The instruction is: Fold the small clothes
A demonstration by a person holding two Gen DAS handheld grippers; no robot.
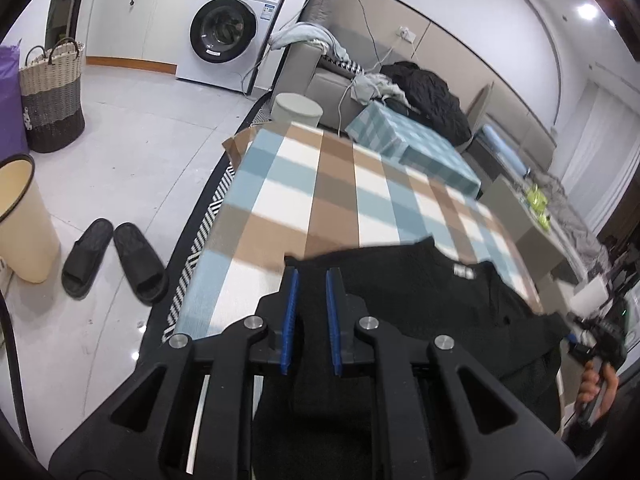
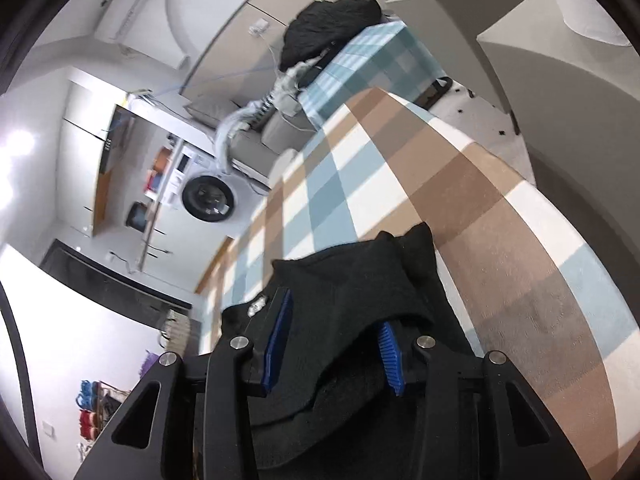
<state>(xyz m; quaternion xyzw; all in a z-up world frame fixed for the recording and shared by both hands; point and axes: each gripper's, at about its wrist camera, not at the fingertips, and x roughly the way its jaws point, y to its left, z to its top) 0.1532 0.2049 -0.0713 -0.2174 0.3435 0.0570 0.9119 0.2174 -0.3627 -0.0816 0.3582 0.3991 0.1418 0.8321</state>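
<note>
Checked cloth covers the bench (image 1: 304,184); washing machine (image 1: 224,36) and wicker basket (image 1: 52,92) stand behind on the tiled floor. Black garment (image 1: 432,288) lies at the near edge of the bench, label side up, partly lifted. Left gripper (image 1: 312,276) is nearly closed, pinching one edge of the garment. Right gripper (image 2: 332,320) stands part open with fabric bunched between its blue pads (image 2: 280,328); firm clamp unclear. Judgement: two-corner hold keeps the cloth taut for a fold.

- Bright, even indoor light; ceiling lamps (image 1: 587,11) flare white.
- Glossy floor (image 1: 132,168) shows glare.
- Fisheye bends edges, dark corners.
- Right view motion-blurred.
</note>
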